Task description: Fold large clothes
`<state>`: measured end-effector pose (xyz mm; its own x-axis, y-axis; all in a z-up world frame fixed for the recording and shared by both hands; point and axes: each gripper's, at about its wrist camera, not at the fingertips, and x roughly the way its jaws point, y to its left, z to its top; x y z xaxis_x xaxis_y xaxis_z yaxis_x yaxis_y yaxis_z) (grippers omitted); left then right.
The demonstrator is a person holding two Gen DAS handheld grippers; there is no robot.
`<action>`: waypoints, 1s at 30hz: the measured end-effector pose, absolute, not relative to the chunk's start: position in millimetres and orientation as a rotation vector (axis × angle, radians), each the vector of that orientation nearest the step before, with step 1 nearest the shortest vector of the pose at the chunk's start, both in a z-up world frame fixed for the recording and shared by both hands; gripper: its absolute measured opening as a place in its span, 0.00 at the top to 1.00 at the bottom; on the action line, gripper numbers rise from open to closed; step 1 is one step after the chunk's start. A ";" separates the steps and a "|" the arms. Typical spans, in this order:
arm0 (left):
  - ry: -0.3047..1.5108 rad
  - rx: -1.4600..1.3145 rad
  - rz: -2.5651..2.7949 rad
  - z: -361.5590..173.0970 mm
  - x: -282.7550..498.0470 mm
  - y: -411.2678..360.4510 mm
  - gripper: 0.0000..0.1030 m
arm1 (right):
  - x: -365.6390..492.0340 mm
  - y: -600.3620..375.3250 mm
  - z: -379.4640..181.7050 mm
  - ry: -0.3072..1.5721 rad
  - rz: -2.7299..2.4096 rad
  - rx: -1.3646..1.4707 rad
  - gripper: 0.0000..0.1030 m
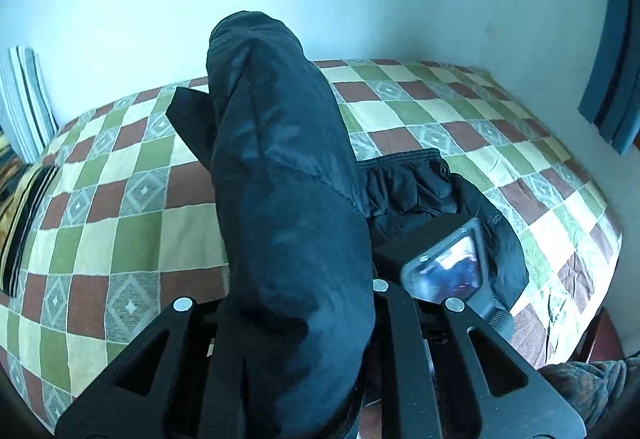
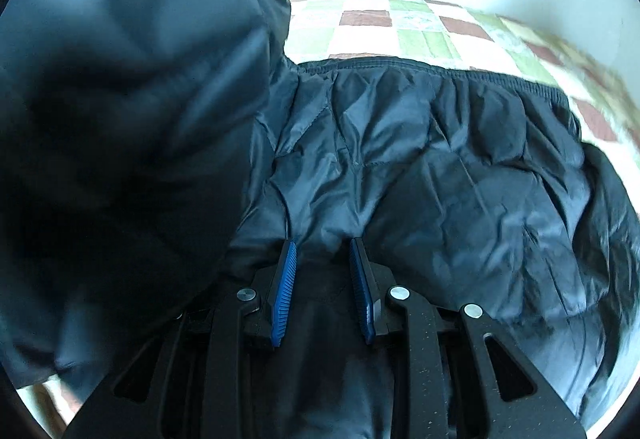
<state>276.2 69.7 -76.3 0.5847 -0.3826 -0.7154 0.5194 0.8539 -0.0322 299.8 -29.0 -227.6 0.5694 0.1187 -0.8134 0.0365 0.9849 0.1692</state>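
So a dark puffy jacket (image 2: 440,175) was spread on a bed with a checkered quilt (image 1: 120,199), its elastic hem (image 2: 420,73) lying toward the far edge of the bed, by the wall.

The left gripper (image 1: 296,319) was buried under a lifted part of the jacket, probably a sleeve (image 1: 280,159). The jaws couldn't be seen through the fabric, but they were taken as clamped on that sleeve, since the cloth stood up out of them like a column. Its long axis ran straight away from the claw, toward the far edge of the bed.

The right gripper (image 2: 324,279) was set at the near edge of the jacket body, blue pads (image 2: 284,287) parted a little with a bunched fold of fabric between them. It looked pinched on the jacket, though the exact contact was hard to make out.

In the right wrist view the raised sleeve hung big and blurry on the left side, so the sleeve was reckoned to sit to the left of the body panel. The coming fold would likely be made across, sleeve carried over onto the body, with the left hand clearly the one doing it.

Brands, labels, writing: none could be read anywhere. A striped cloth (image 1: 24,99) was propped at the far left corner.
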 end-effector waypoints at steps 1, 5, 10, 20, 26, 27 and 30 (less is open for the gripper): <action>0.785 0.197 -0.529 -76.7 274.7 64.9 0.85 | 297.7 -35.5 -225.1 0.961 0.054 0.193 0.72; 0.784 0.248 -0.532 -82.3 266.0 33.7 0.85 | 284.0 -76.8 -205.9 0.912 0.043 0.246 0.71; 0.792 0.298 -0.554 -94.5 255.5 -8.3 0.86 | 265.8 -134.9 -188.1 0.879 -0.017 0.258 0.65; 0.833 0.406 -0.595 -136.2 240.6 -88.2 0.85 | 244.3 -229.1 -190.7 0.851 -0.188 0.272 0.60; 0.837 0.443 -0.589 -158.1 233.0 -114.6 0.85 | 245.8 -267.9 -208.4 0.881 -0.238 0.314 0.60; 0.832 0.449 -0.584 -161.1 231.9 -117.6 0.85 | 245.5 -272.8 -208.7 0.882 -0.243 0.317 0.60; 0.814 0.474 -0.563 -170.1 227.1 -124.6 0.85 | 248.0 -284.4 -218.6 0.893 -0.249 0.326 0.60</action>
